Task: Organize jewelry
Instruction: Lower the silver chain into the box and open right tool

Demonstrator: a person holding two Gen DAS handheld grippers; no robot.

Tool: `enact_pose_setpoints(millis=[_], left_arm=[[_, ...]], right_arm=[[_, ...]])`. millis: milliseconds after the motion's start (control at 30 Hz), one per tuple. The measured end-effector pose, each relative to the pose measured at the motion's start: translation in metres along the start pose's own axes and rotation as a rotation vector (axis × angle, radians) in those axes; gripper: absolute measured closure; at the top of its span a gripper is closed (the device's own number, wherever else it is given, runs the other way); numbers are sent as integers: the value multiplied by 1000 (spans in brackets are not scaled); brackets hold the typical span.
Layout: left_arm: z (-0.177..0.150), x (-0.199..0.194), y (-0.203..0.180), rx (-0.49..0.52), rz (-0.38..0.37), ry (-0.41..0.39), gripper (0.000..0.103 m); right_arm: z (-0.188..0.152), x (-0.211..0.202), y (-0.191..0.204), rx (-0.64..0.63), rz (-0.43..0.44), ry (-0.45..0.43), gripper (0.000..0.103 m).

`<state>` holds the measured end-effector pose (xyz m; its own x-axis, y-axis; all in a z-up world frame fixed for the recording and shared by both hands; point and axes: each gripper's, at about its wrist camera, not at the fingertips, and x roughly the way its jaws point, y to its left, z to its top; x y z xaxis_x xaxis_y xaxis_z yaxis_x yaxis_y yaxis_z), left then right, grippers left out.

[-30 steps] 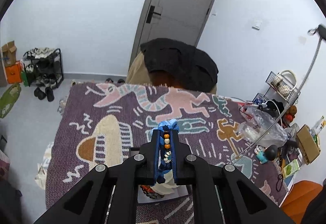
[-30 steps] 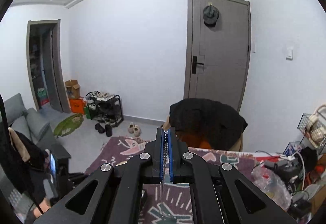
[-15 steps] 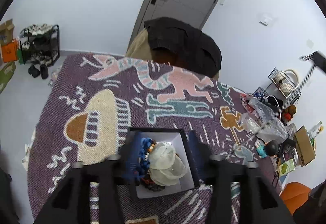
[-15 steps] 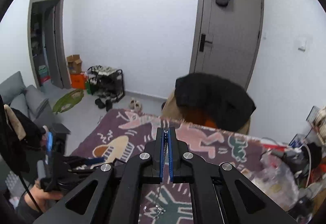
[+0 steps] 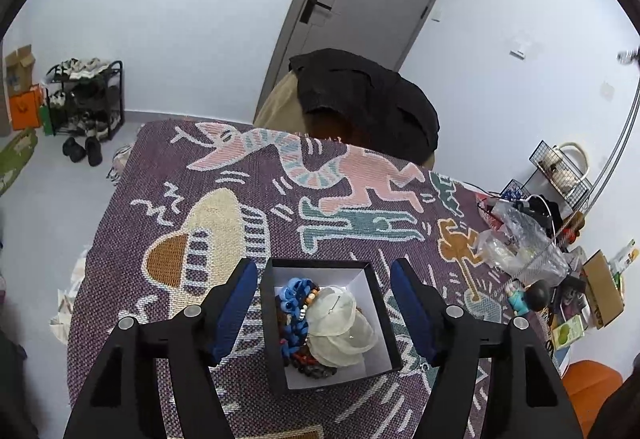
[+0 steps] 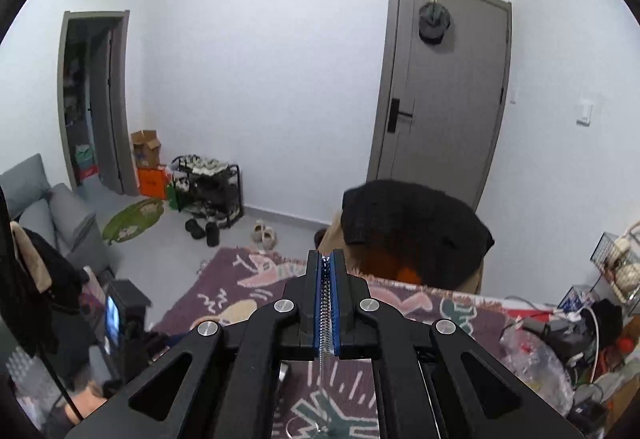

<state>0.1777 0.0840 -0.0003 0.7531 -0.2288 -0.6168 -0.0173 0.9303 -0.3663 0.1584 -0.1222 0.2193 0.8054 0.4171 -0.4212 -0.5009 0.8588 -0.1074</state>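
Note:
A black box with a white inside [image 5: 376, 339] sits on the patterned purple cloth [image 5: 256, 199]. In it lie a blue beaded bracelet [image 5: 294, 299], darker beads and pale shell-like pieces [image 5: 340, 323]. My left gripper [image 5: 324, 287] is open and empty, its blue pads either side of the box. My right gripper [image 6: 327, 259] is shut on a thin silver chain [image 6: 326, 323] that hangs down between the pads, its ring end [image 6: 298, 429] over the cloth. The chain also shows at the right edge of the left wrist view [image 5: 600, 179].
Clutter lies at the cloth's right edge: clear plastic bags [image 5: 520, 243], small figurines [image 5: 528, 295], cartons and a wire basket [image 5: 560, 167]. A chair draped with a black garment [image 5: 360, 99] stands at the far edge before a grey door [image 6: 440, 99].
My left gripper opened and let the blue beaded bracelet drop into the box. My right gripper has kept its hold on the chain while swinging about.

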Motion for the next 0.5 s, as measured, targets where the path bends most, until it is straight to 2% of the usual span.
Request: enact_pose_setpoints(millis=[367, 500], left_arm=[[-3, -11, 14, 0, 19, -16, 33], [-4, -16, 24, -17, 27, -24, 33]], right_arm=[[37, -14, 34, -31, 14, -64, 99], [38, -8, 51, -43, 34, -62, 99]])
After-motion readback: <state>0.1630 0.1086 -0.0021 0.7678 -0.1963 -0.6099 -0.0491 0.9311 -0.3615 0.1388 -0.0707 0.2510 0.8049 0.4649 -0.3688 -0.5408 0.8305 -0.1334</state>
